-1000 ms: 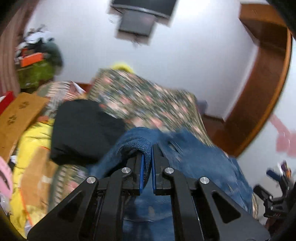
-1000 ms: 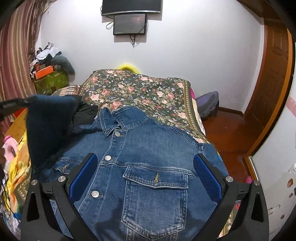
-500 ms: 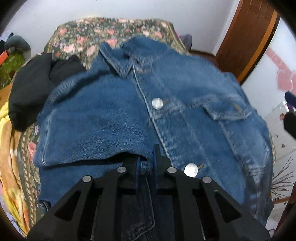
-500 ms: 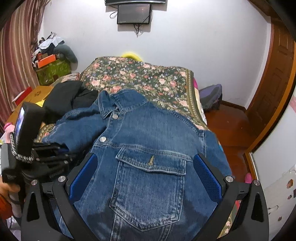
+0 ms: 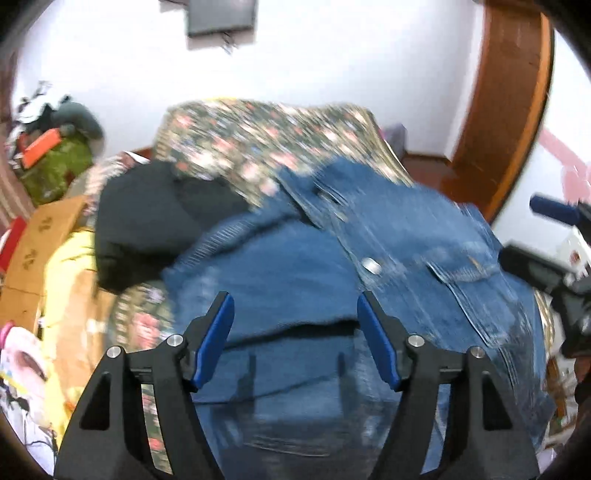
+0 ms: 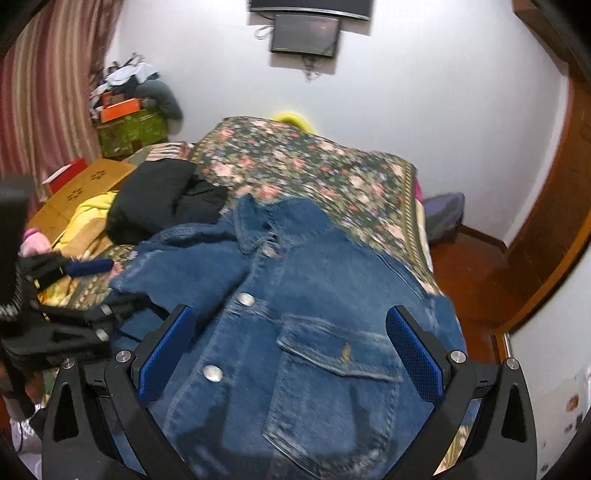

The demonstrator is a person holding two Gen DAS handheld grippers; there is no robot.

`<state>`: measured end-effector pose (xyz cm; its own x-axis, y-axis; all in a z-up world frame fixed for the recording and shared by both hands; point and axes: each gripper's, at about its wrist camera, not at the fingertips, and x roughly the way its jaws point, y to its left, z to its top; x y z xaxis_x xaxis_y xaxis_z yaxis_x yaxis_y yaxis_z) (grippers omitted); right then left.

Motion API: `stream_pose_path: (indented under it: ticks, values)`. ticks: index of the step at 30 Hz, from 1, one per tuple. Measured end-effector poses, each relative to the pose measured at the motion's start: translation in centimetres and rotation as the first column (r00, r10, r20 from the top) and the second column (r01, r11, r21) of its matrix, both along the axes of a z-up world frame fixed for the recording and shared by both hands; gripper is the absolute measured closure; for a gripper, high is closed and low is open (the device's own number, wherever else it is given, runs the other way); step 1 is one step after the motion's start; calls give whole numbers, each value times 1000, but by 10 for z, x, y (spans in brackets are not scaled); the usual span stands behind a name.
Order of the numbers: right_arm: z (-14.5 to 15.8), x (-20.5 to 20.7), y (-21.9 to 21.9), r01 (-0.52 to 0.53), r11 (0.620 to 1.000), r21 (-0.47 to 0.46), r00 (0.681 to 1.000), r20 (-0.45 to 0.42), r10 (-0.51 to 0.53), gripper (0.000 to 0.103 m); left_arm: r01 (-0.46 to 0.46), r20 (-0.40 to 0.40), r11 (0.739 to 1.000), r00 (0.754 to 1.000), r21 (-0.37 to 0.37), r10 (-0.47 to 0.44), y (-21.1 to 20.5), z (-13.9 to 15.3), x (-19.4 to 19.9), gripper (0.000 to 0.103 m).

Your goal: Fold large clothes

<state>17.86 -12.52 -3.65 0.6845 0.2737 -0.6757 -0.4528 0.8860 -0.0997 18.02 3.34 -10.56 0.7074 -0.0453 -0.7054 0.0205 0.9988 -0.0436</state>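
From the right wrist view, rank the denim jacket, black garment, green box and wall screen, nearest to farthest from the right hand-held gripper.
1. Denim jacket, directly under the right hand-held gripper.
2. Black garment, ahead, left.
3. Green box, far left by the curtain.
4. Wall screen, high on the far wall.

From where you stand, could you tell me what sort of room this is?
Most likely a bedroom: a bed under a floral bedspread, a wall-mounted screen, and a striped curtain beside piled belongings.

Floral-covered bed bears denim jacket, apparently black clothes.
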Motion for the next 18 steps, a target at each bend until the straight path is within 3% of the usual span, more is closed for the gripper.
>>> stream_pose_path:
  ticks: [4,8,14,18]
  values:
    - [0,5,37,-88,996,-25,996,-12,88,0,-125,96,992,988,25,122,47,18,-9,29]
    - [-9,10,77,-180,983,-49,983,-41,178,0,-207,120,978,972,11,204,93,20,-19,23]
    - [-39,20,135,-301,951,-76,944,-166,286,2,-282,71,959,958,38,279,140,-2,-31,23]
    - [-71,23,174,-389,912,-131,902,-258,347,2,-300,18,953,954,42,300,155,-21,-37,23]
